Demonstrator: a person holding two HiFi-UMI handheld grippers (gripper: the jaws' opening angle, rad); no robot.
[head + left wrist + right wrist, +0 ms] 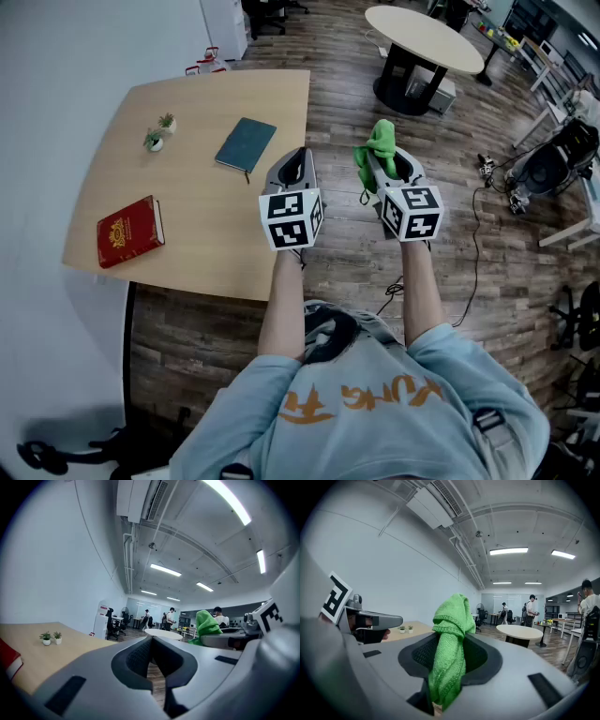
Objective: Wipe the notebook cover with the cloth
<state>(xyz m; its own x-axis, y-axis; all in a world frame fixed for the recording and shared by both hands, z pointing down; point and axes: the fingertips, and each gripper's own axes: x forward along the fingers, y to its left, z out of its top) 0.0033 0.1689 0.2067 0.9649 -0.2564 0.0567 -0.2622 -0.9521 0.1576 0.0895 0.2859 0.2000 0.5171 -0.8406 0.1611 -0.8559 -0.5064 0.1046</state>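
Nearest is the person's light blue shirt [394, 403], with both forearms reaching forward from it. At their ends the two grippers are held up side by side, close together. The left gripper [300, 157] has its jaws drawn together at the tips, with nothing between them. Just to its right, the right gripper [383, 167] is clamped on a green cloth [451, 634]. The cloth is bunched between the pads, humps up above the jaws and hangs down below them. A wooden table [206, 253] spreads to the left of the left gripper. On it, left of that gripper and back toward the person, lies a red book [129, 231]. The teal notebook [246, 144] lies flat on the table, ahead and just left of the left gripper's tips, apart from both grippers and the cloth. Farther left stand two small potted plants [159, 134]. Far ahead of the right gripper is a round table [422, 36] on the wood floor [337, 94].
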